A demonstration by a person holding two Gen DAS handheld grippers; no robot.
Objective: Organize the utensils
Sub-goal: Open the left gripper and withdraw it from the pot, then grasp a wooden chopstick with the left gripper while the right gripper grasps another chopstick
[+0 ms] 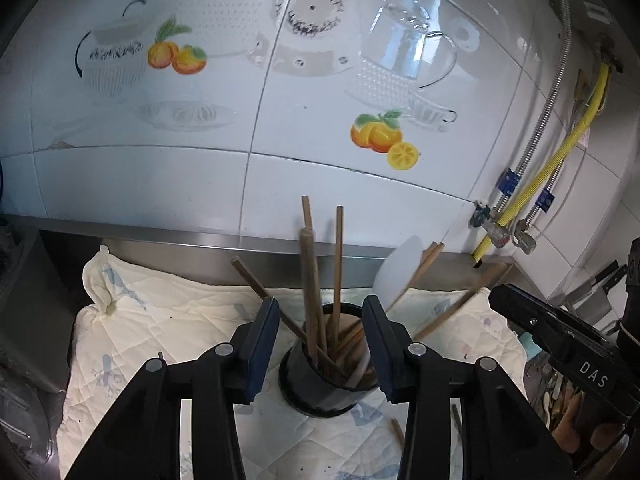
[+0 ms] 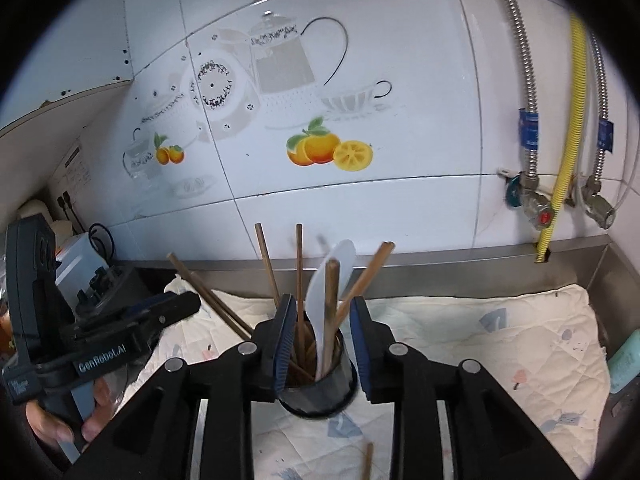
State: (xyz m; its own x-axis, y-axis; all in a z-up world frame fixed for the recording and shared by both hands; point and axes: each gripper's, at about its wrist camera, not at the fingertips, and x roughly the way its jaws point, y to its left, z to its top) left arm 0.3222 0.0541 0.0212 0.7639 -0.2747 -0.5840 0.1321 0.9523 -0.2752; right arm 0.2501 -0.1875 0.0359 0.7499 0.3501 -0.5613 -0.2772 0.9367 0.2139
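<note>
The tiled wall (image 2: 360,200), printed with teapots and oranges, is seen behind a quilted cloth (image 2: 500,340) spread on the steel counter (image 2: 440,268). "GenRobot.AI" is read on the left gripper (image 1: 322,344); "DAS" on the right gripper (image 2: 320,340). A black holder (image 1: 316,392) is stood mid-cloth, filled with chopsticks (image 1: 338,264) and a white spatula (image 2: 330,292). Both jaws are held apart above it, gripping nothing. Loose chopsticks (image 1: 397,434) are left on the cloth.
</note>
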